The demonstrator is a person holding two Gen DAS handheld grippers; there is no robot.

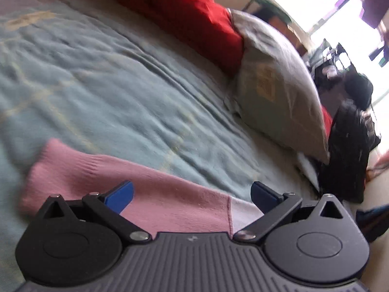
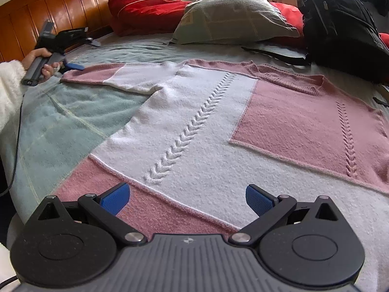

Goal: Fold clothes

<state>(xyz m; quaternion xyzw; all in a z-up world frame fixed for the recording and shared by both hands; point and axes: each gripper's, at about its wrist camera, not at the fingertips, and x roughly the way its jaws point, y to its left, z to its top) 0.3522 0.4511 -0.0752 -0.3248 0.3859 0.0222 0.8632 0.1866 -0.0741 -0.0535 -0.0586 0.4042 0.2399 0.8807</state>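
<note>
Flat on the bed, a pink and white knit sweater lay spread front-up over a pale blue-green blanket; its neckline pointed toward the pillows, and its hem lay nearest the right wrist camera. One sleeve stretched out sideways across the blanket toward the wooden headboard; its pink cuff end lay just beside the left gripper, which a hand in a fluffy white cuff held low at the sleeve's tip.

From the left wrist view, that same sleeve ran across the bottom of the frame, pink for most of its run and white at the right; the left gripper had its blue fingers spread wide above it, one over the pink knit and the other near the white patch, with nothing clamped between them; whether they touched the fabric could not be told.

The right gripper hovered over the sweater's hem; its blue fingers also stood wide apart, gripping nothing.

Behind the sweater, a red pillow and a grey pillow lay side by side; a black backpack sat just beyond the sweater's far shoulder.
</note>
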